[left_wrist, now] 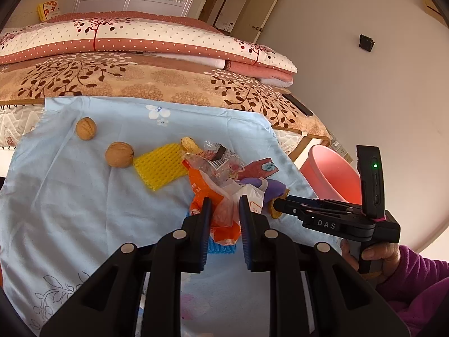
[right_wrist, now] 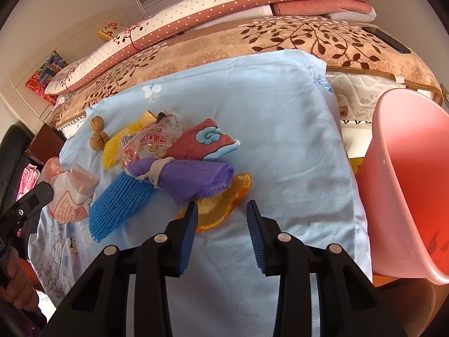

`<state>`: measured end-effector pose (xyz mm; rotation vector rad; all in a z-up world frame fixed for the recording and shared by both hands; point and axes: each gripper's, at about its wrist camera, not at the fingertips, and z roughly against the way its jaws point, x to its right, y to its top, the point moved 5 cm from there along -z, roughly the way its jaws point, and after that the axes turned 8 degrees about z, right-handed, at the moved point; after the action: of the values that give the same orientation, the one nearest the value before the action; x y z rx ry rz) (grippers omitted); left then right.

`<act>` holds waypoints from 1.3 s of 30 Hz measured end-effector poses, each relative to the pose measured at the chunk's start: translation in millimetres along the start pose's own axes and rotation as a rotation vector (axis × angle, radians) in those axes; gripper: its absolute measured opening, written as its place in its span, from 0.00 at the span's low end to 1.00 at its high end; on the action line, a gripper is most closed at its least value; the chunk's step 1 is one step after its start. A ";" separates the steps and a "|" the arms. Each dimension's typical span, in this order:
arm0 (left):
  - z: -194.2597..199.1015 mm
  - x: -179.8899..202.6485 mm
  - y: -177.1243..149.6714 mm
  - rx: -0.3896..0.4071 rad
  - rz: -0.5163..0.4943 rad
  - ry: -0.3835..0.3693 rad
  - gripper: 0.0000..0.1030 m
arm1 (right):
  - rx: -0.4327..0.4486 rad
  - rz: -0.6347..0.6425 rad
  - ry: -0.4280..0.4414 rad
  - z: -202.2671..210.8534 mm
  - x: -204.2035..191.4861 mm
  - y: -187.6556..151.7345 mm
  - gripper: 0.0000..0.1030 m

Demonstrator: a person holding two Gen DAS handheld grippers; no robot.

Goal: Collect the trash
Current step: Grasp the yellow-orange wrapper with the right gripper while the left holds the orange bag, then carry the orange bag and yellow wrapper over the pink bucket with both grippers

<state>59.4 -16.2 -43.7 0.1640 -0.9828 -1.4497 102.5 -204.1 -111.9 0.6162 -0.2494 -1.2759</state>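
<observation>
A pile of trash lies on a light blue cloth (left_wrist: 84,210): an orange and clear plastic bag (left_wrist: 224,213), a clear wrapper (left_wrist: 213,160), a yellow foam net (left_wrist: 160,165), a blue foam net (right_wrist: 118,207), a purple cloth (right_wrist: 190,177), a red packet (right_wrist: 202,140) and an orange peel (right_wrist: 219,210). My left gripper (left_wrist: 224,205) is shut on the plastic bag, which shows in the right wrist view (right_wrist: 70,196) lifted at the left. My right gripper (right_wrist: 221,210) is open just above the orange peel. It also shows in the left wrist view (left_wrist: 283,205).
A pink bin (right_wrist: 407,191) stands at the right of the cloth, its mouth facing me; it also shows in the left wrist view (left_wrist: 331,174). Two walnuts (left_wrist: 119,154) lie left of the pile. A bed with folded quilts (left_wrist: 140,42) is behind.
</observation>
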 end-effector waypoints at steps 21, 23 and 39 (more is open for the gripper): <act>-3.1 15.8 4.9 0.002 -0.026 -0.009 0.19 | 0.094 -0.061 -0.071 39.4 31.7 -6.6 0.04; -3.2 20.9 6.8 0.007 -0.036 -0.014 0.19 | 0.114 -0.068 -0.077 47.6 35.7 -7.0 0.04; -25.3 89.6 14.3 0.002 -0.141 -0.100 0.19 | 0.233 -0.162 -0.138 104.3 83.7 -18.0 0.04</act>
<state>70.5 -103.2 -9.3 0.1665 -1.0715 -1.5977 60.0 -316.3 -50.2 0.7597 -0.4752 -1.4603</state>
